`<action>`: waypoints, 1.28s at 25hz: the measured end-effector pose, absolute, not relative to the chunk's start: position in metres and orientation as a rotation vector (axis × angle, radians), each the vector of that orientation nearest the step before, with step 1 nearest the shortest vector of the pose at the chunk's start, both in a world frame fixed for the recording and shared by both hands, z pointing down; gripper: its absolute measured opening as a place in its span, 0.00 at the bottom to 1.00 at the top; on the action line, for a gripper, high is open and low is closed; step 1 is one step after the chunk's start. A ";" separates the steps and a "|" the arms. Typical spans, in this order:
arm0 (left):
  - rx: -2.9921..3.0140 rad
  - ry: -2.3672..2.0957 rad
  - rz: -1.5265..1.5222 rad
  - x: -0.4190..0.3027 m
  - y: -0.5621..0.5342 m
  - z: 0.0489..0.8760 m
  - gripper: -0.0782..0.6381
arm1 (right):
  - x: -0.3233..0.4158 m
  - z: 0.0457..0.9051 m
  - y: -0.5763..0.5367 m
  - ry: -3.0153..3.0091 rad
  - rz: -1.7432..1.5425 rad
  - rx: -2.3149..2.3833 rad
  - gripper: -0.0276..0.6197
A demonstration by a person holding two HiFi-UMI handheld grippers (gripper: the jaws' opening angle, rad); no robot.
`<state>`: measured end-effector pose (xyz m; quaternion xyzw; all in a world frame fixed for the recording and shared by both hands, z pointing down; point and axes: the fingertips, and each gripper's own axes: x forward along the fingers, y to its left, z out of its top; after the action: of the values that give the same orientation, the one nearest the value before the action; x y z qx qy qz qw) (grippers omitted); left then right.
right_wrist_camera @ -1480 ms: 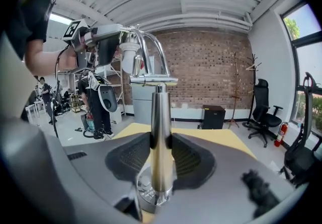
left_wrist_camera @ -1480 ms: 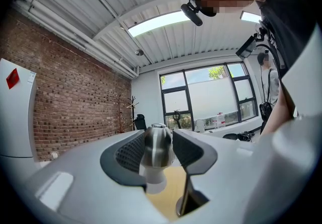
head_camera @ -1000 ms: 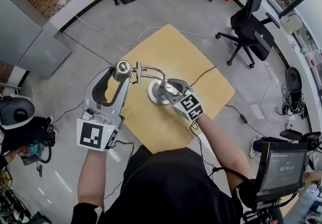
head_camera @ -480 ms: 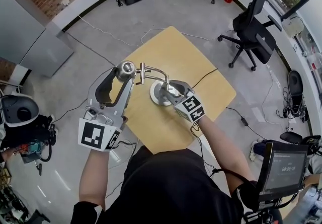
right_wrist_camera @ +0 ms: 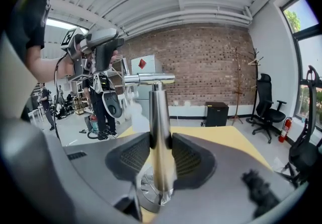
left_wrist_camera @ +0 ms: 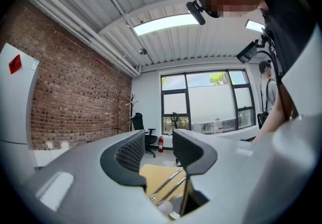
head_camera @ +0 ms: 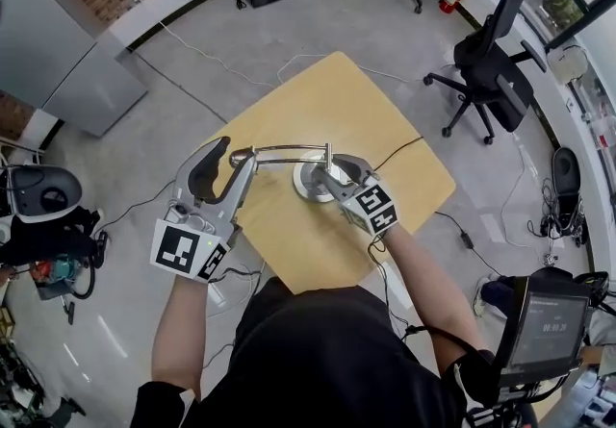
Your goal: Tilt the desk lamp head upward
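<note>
The chrome desk lamp (head_camera: 310, 188) stands near the middle of the square yellow wooden worktop (head_camera: 385, 128), its round base flat on the wood and its polished upright post (right_wrist_camera: 160, 127) vertical. From the post's top the arm of two thin metal rods (head_camera: 284, 148) lies level. Its long axis points to the head view's left, toward the worktop's left corner and the left gripper (left_wrist_camera: 160, 152). The lamp head itself cannot be made out (the gripper's jaw covers the arm's far end), so its facing is unclear. The left gripper's jaws stand apart with the room visible between them; the rods pass low through the gap, and no pad is seen pressing. The right gripper (head_camera: 337, 178) is clamped on the post just above the base, one pad on each side. A black cable (head_camera: 399, 149) trails from the base toward the worktop's right edge. A black office chair (head_camera: 491, 61) stands on the grey floor (head_camera: 241, 51), well apart.
</note>
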<state>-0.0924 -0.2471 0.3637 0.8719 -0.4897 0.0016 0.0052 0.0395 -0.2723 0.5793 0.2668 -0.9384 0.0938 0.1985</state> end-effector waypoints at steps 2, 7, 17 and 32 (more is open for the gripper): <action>2.654 -1.575 -0.024 -0.109 -0.247 0.372 0.35 | 0.039 0.579 -0.273 -2.625 0.265 0.752 0.26; 2.540 -1.598 0.091 -0.134 -0.239 0.427 0.34 | 0.039 0.578 -0.274 -2.633 0.278 0.751 0.26; 2.172 -1.259 0.208 -0.083 -0.218 0.603 0.49 | 0.040 0.575 -0.273 -2.627 0.290 0.762 0.26; 1.878 -1.126 0.005 -0.041 -0.250 0.682 0.54 | 0.039 0.575 -0.274 -2.625 0.320 0.793 0.26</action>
<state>-0.0408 -0.2499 0.6815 0.7624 -0.4571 0.0019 0.4580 0.0392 -0.2736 0.5754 0.2821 -0.9336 0.1139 0.1893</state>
